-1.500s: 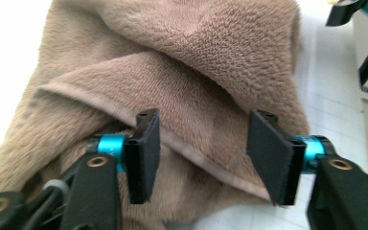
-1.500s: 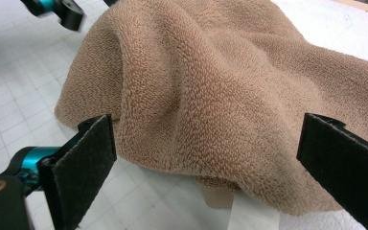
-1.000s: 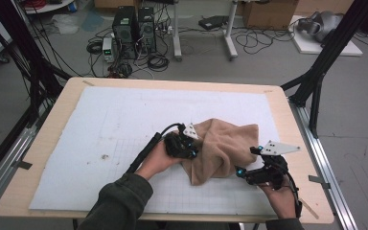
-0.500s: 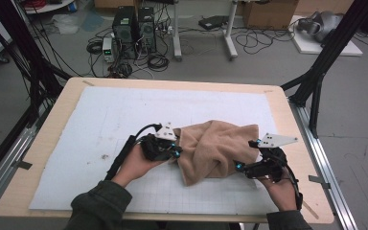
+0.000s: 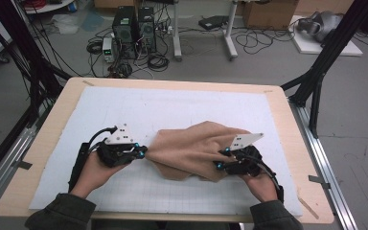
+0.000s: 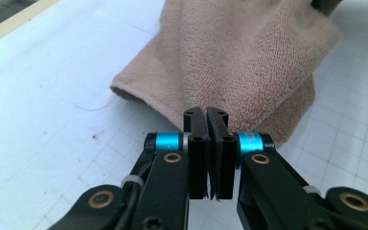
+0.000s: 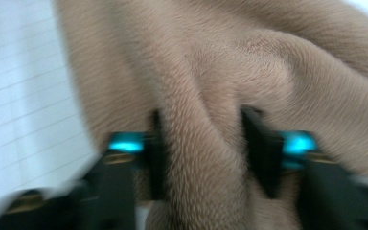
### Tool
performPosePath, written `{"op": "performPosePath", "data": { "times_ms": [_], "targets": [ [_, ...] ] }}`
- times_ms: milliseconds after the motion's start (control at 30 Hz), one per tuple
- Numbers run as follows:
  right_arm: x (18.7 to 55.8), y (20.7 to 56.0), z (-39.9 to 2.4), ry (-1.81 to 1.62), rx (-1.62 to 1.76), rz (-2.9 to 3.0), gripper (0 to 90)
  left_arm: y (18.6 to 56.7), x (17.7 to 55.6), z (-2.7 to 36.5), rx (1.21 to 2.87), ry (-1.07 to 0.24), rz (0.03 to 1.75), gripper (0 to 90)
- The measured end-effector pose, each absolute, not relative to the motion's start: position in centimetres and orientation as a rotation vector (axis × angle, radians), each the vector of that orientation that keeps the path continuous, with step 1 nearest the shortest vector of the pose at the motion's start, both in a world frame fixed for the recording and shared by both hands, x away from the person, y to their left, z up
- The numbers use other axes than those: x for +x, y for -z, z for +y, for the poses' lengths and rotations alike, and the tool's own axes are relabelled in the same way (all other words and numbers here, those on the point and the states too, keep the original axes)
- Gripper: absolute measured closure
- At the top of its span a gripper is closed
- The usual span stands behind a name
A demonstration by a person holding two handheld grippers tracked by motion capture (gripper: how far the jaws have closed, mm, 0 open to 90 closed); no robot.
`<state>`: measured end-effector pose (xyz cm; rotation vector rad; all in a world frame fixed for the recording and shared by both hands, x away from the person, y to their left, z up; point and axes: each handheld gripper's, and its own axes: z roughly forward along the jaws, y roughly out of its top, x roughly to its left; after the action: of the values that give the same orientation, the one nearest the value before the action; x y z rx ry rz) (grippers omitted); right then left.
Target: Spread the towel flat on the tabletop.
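Observation:
A tan towel (image 5: 191,148) lies bunched on the white gridded mat (image 5: 172,105). My left gripper (image 5: 143,152) is at its left end, jaws pressed together on the towel's corner, and the cloth stretches away from their tips. In the left gripper view the shut gripper (image 6: 206,115) meets the towel (image 6: 249,52) at its hem. My right gripper (image 5: 223,158) sits on the towel's right front part. Its jaws have just been closing, and in the right gripper view a thick fold of towel (image 7: 268,57) fills the gap of the gripper (image 7: 201,120), pressed from both sides.
The mat covers most of a wooden table (image 5: 52,124) with black frame posts at its sides. Computers and cables (image 5: 134,28) lie on the floor beyond the far edge. Bare mat lies behind and left of the towel.
My left gripper moved left, drawing the towel's corner out so the cloth spread wider. My right gripper moved left onto the towel and closed on a fold.

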<state>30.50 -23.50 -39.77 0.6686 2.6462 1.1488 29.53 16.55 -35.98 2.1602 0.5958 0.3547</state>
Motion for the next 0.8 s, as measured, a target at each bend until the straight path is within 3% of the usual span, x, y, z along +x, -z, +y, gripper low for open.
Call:
{"op": "performPosePath", "data": {
  "times_ms": [100, 333, 567, 700, 800],
  "targets": [
    [29.9, 39.4, -22.7, -1.203, 0.602, 2.687, 71.7, 35.4, 29.1, 17.6, 2.161, -0.4, 0.604, 87.2],
    [28.6, 38.9, -20.3, -1.31, 0.508, 2.757, 72.2, 34.6, 27.7, 19.8, 2.159, -0.413, 0.63, 87.2],
    [26.1, 40.5, -19.6, -1.31, 0.458, 2.841, 68.9, 37.8, 27.3, 20.8, 2.15, -0.244, 0.618, 85.6],
    [25.8, 38.9, -20.7, -1.344, 0.489, 2.783, 48.2, 37.7, 28.0, 20.6, 2.107, -0.211, 0.612, 63.6],
    [26.2, 37.7, -21.2, -1.358, 0.492, 2.749, 45.4, 37.2, 28.9, 19.9, 2.101, -0.22, 0.607, 58.1]
  ]
}}
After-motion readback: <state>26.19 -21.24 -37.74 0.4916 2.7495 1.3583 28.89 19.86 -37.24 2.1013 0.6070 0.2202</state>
